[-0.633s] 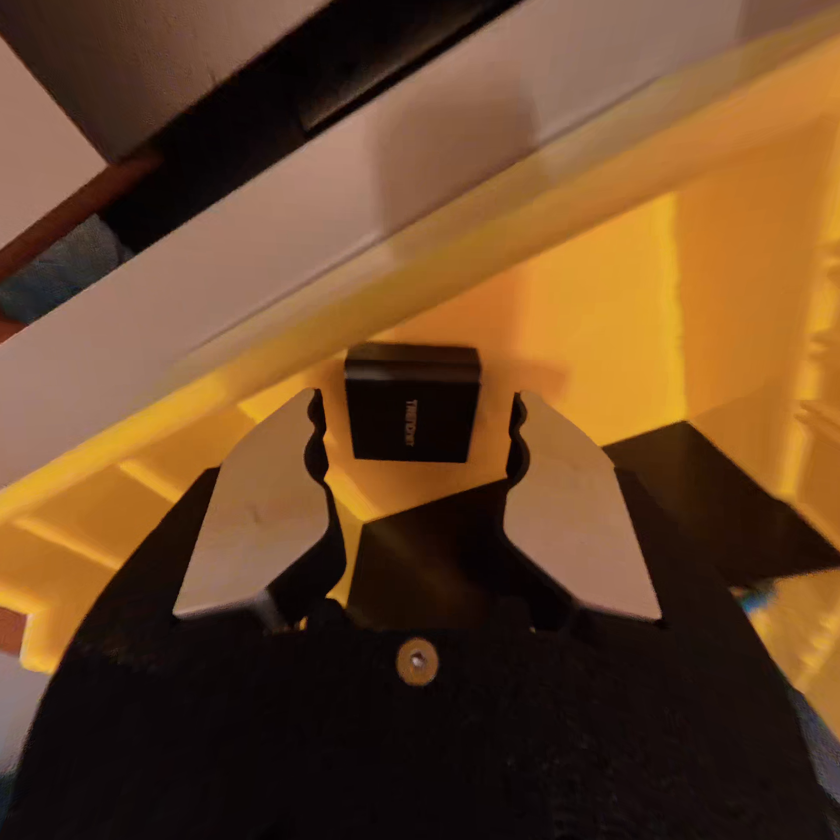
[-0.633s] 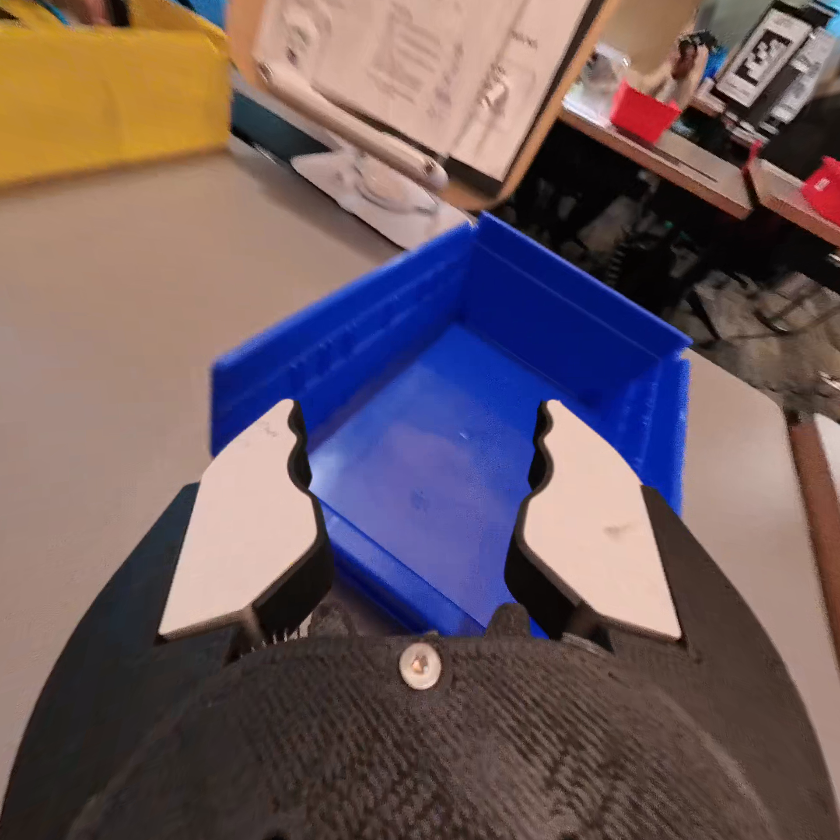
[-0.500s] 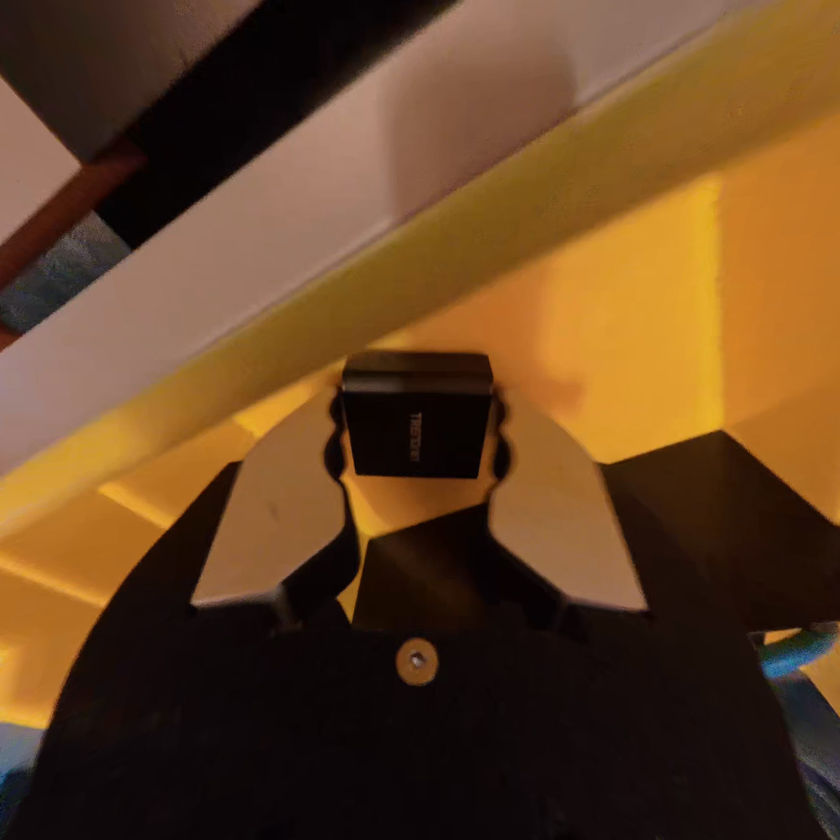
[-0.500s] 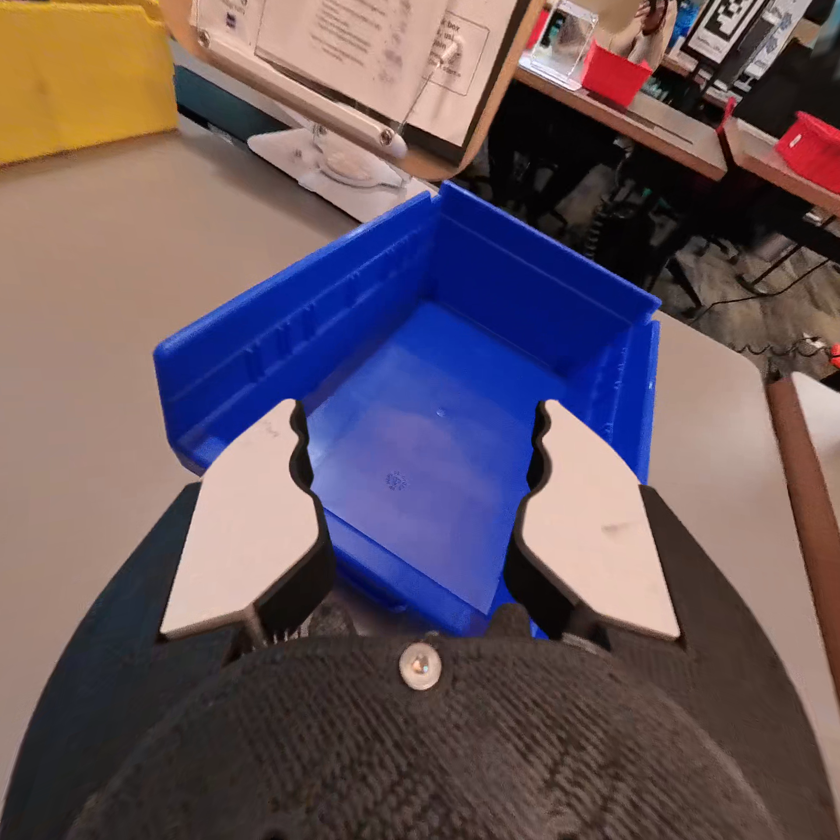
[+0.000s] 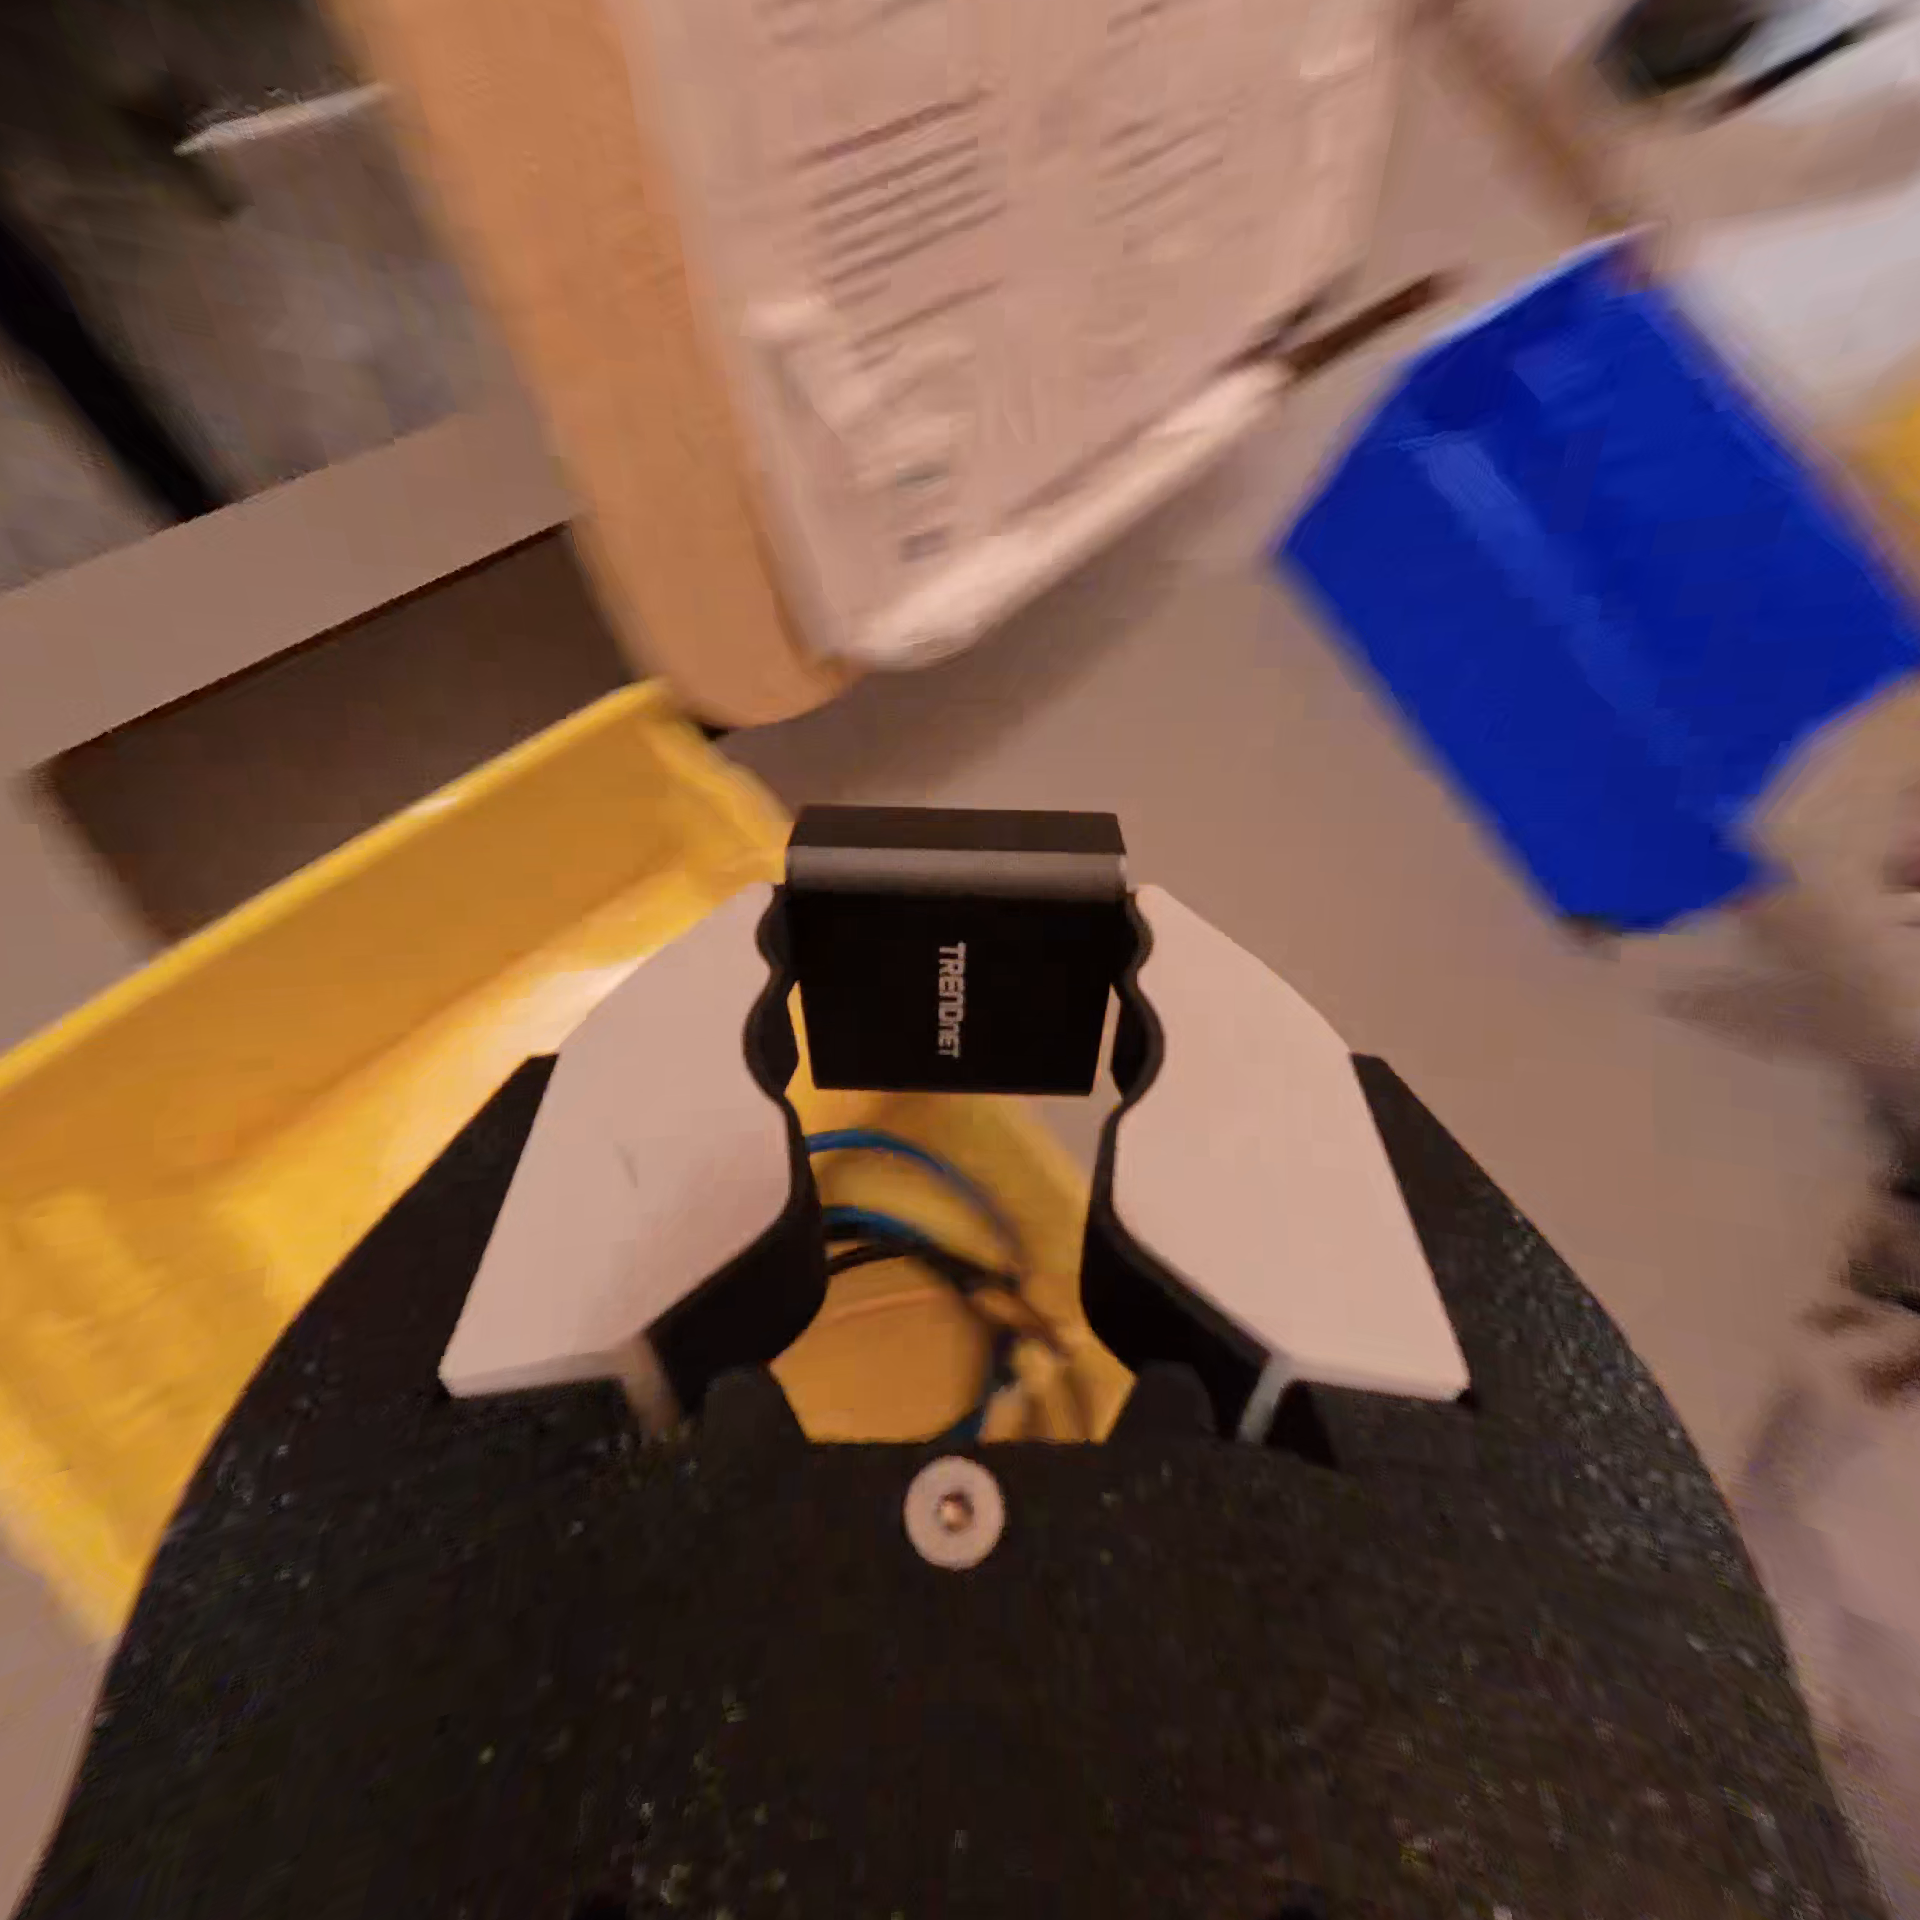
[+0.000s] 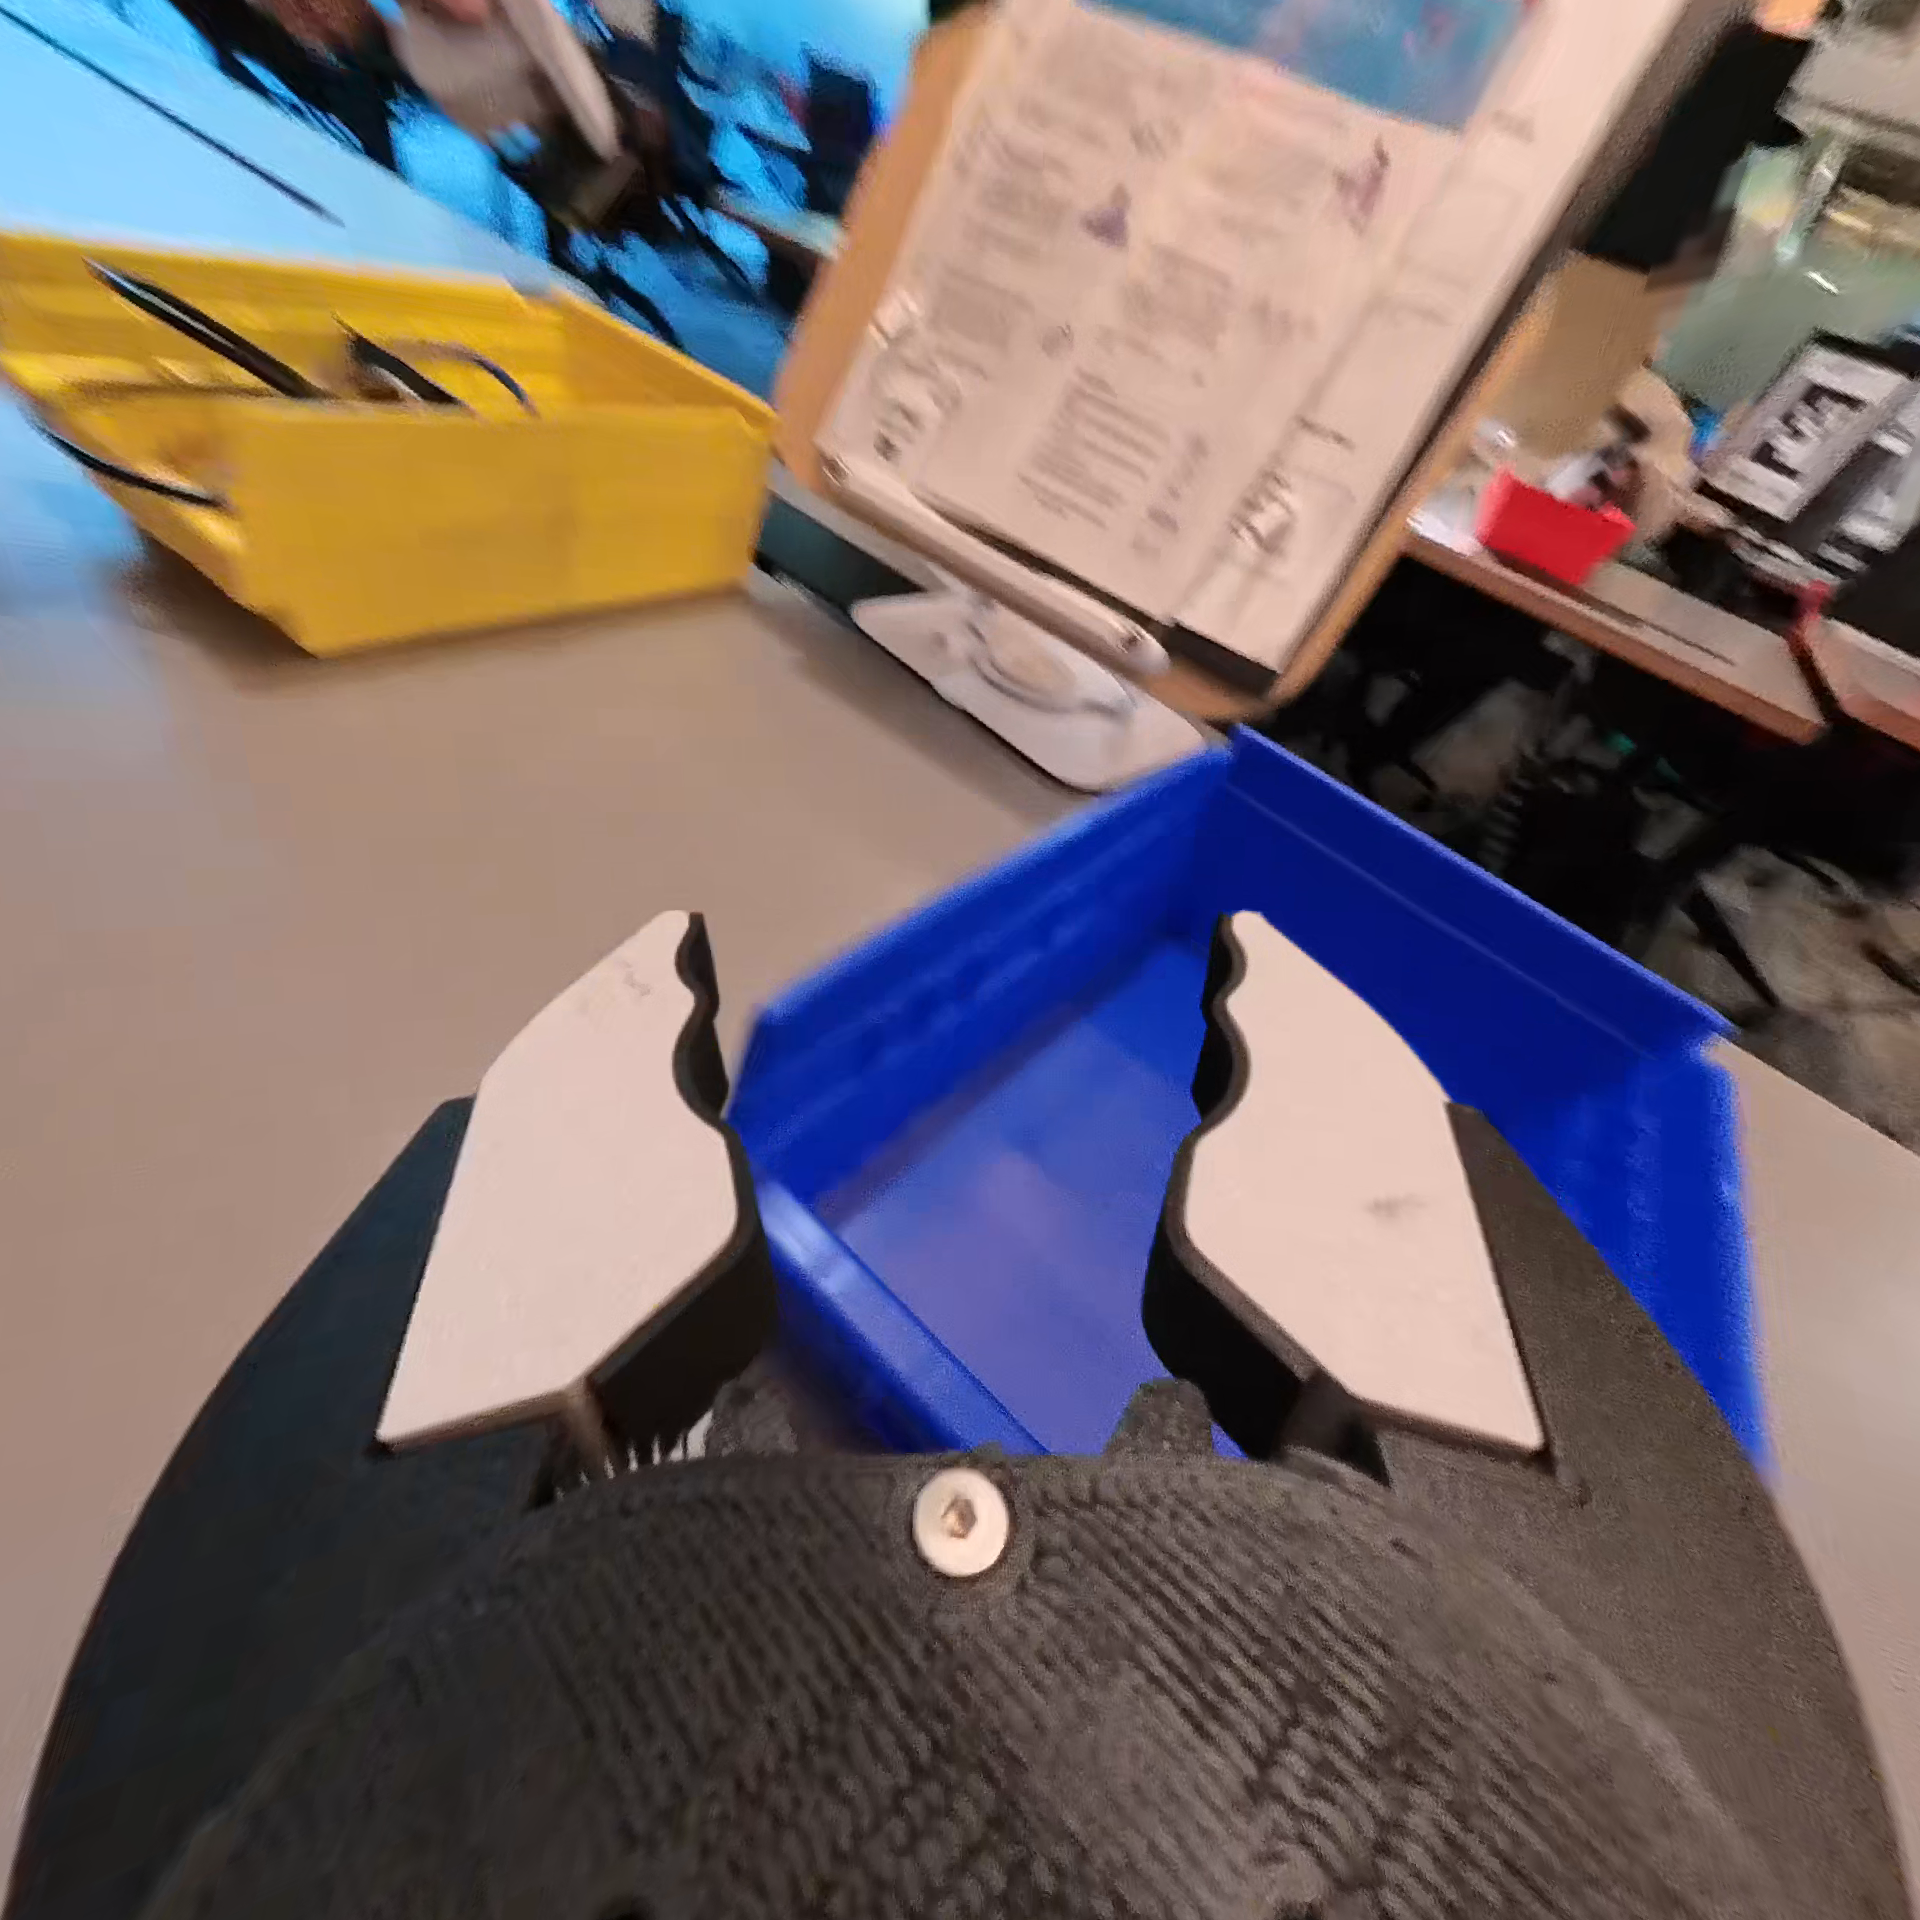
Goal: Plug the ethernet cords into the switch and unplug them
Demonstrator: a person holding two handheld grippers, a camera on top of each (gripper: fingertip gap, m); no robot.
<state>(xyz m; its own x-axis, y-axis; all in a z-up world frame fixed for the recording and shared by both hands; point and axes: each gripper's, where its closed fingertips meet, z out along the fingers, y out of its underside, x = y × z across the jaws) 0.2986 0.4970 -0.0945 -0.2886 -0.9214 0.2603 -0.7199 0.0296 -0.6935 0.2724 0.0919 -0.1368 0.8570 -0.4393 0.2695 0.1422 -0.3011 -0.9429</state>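
Observation:
My left gripper point(image 5: 951, 925) is shut on the small black switch point(image 5: 951, 977) and holds it in the air above the yellow bin point(image 5: 343, 997). Blue and dark ethernet cords point(image 5: 914, 1226) lie in that bin, seen below the switch between my fingers. My right gripper point(image 6: 961, 956) is open and empty, over the near end of the empty blue bin point(image 6: 1299, 1060). The yellow bin also shows in the right wrist view point(image 6: 416, 488) at the far left of the table, with dark cords over its rim.
A tan board with white papers point(image 6: 1164, 343) stands on a white base behind the bins; it also shows in the left wrist view point(image 5: 935, 312). The blue bin point(image 5: 1600, 592) is at the right there. Grey tabletop point(image 6: 364, 862) lies between the bins. Other tables stand beyond. My right fingertips sit around 40 cm from my left ones.
My left gripper closed on the switch and lifted it out of the yellow bin, swinging up and right. My right gripper stayed open and turned left over the blue bin.

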